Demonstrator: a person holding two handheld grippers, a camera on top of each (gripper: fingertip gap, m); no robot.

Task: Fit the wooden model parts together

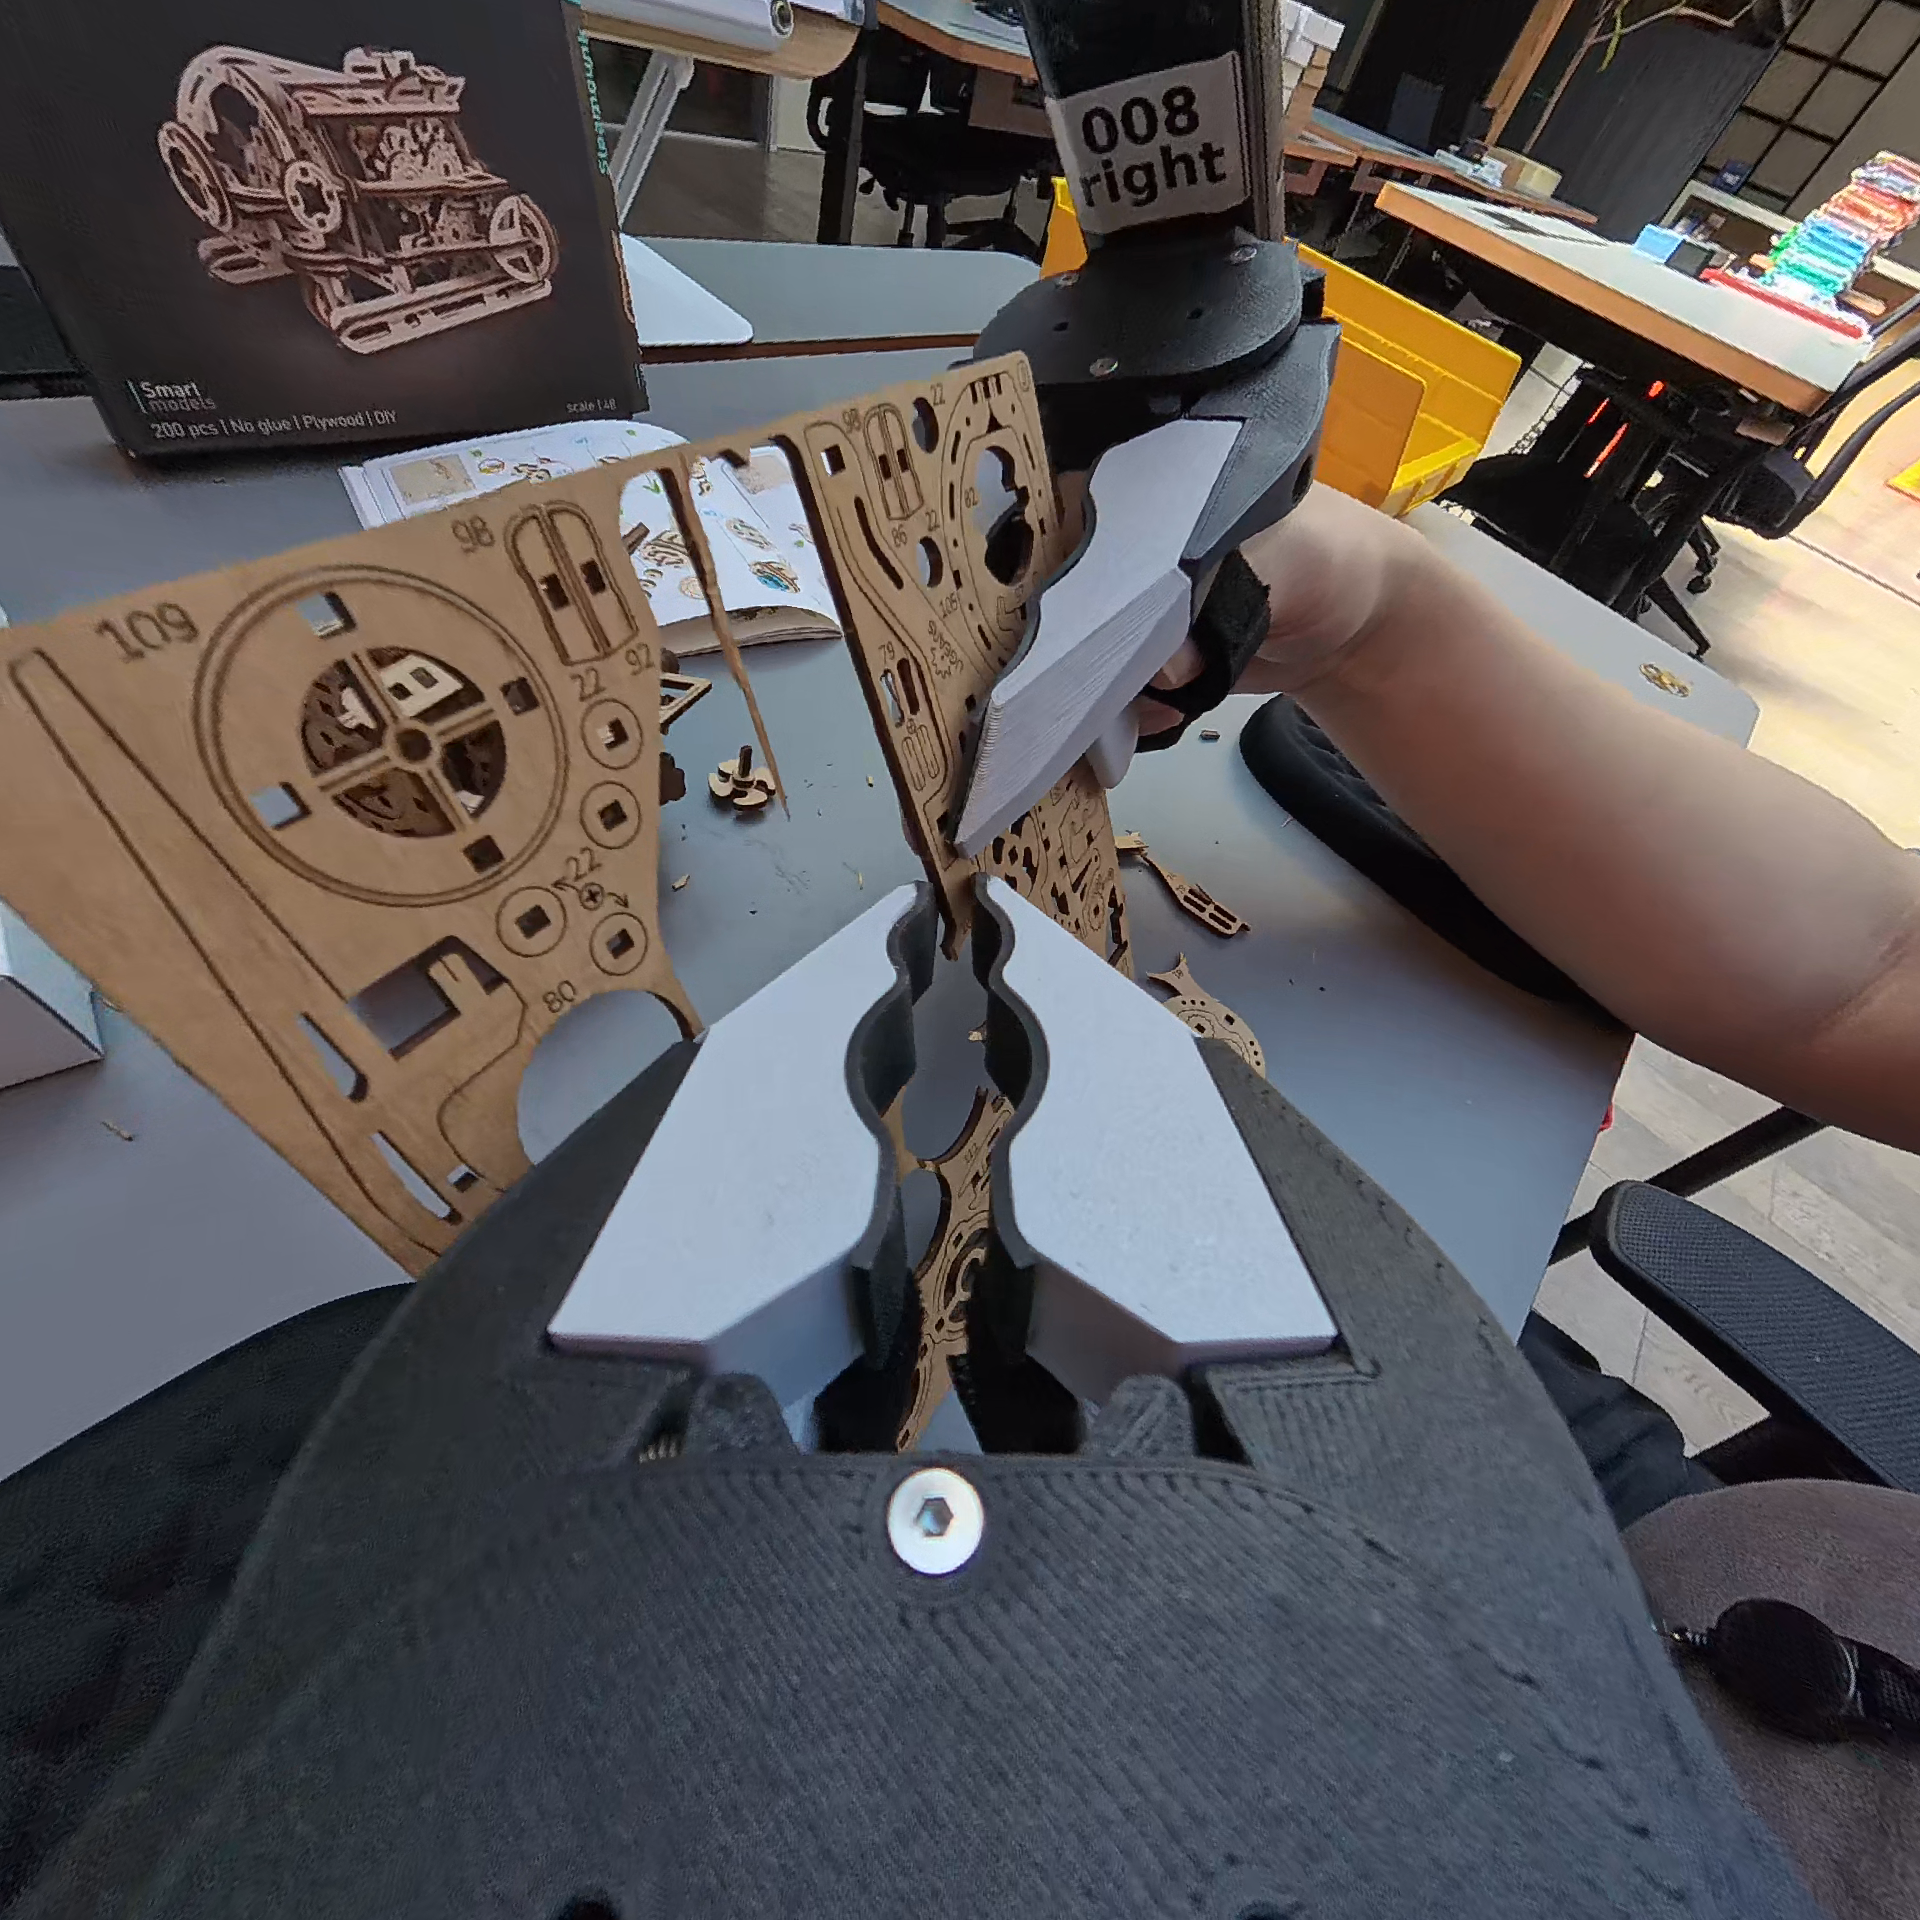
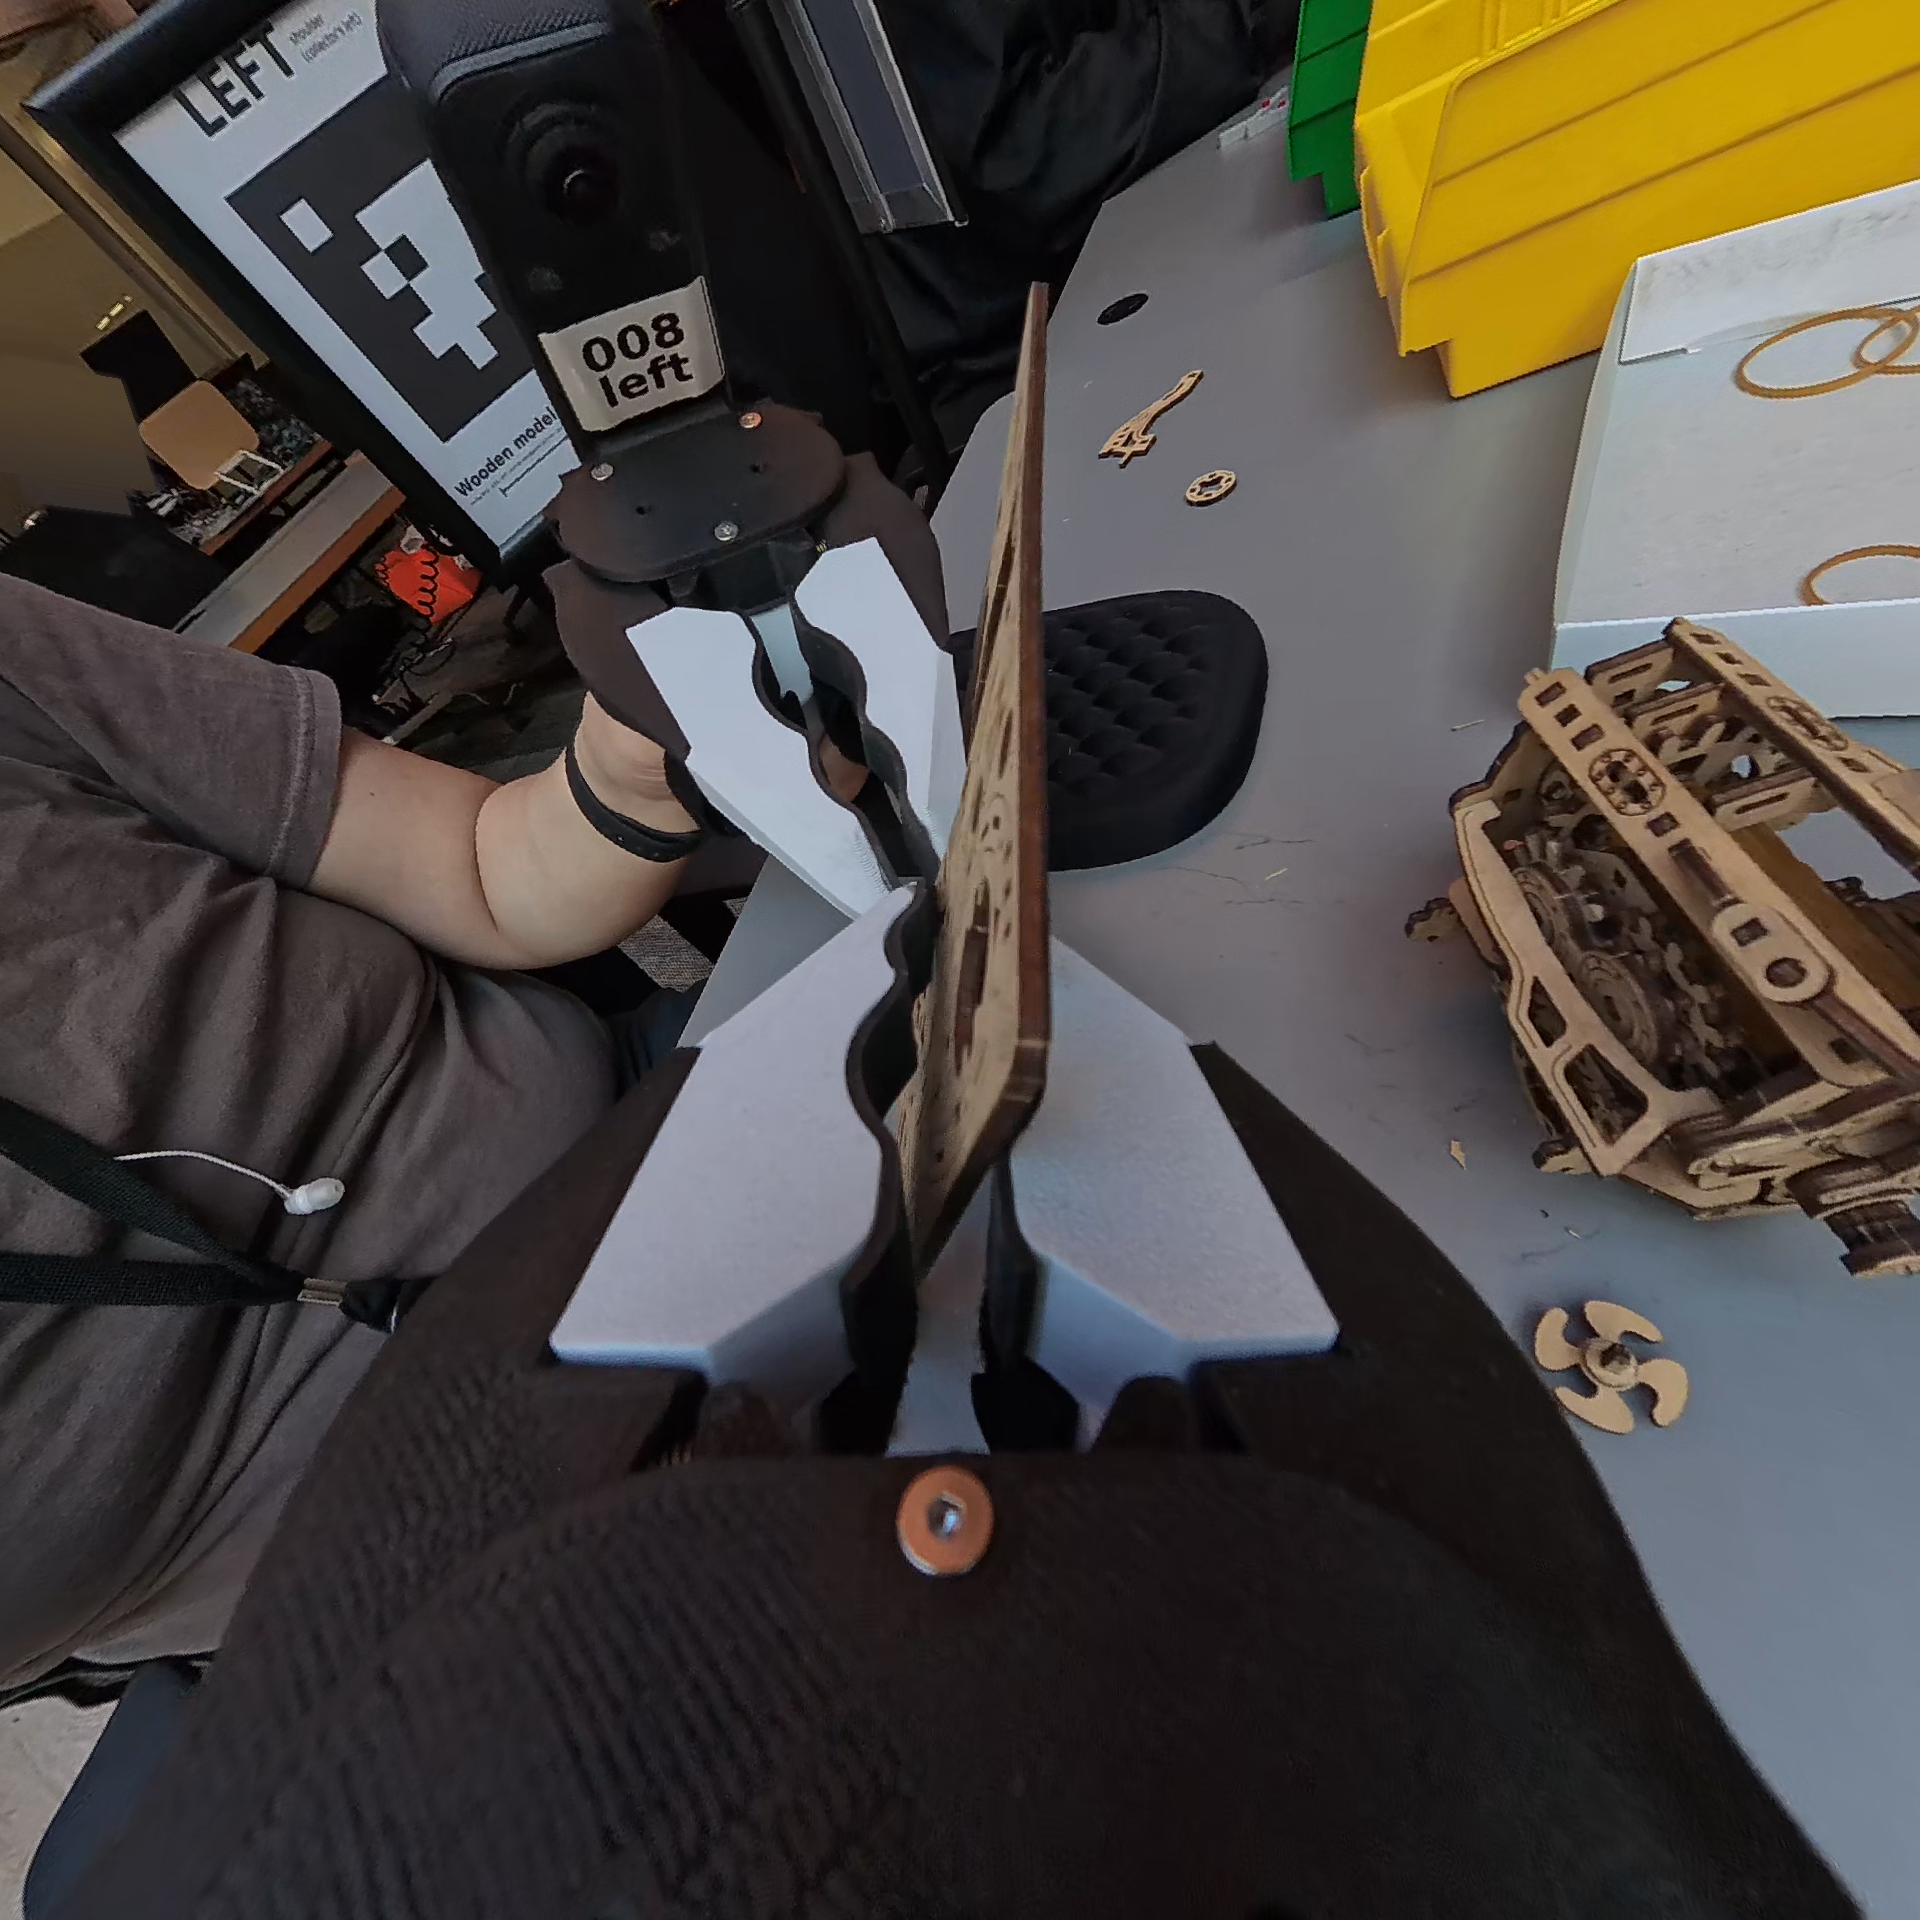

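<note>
- Plywood parts sheet, laser-cut w/ numbered outlines and several empty cut-outs, stands upright on edge across the centre of the left wrist view; in the right wrist view it shows nearly edge-on, running up the middle of the frame.
- Left gripper, bottom centre of its own view: fingers nearly closed, pinching a thin strip of the sheet between the wavy pads; more of the sheet's fretwork shows lower in the gap.
- Right gripper, bottom centre of its own view: fingers closed on the sheet's rounded corner; sheet sits tilted between the pads. In the left view it comes down from upper centre, tips against the sheet's right-hand section.
- Both grippers hold the same sheet, tips close together, above the grey table.
- Part-built wooden model lies on the table at right of the right view, well apart from the sheet.
- Small fan-shaped wooden piece lies lower right in the right view, near the model; two loose wooden bits upper centre.
- Kit box stands upper left in the left view; open instruction booklet lies just in front of it, behind the sheet.
- Yellow bins upper right in the right view; white tray w/ rubber bands beside them.
- Black padded armrest sits mid-frame behind the sheet in the right view.
</note>
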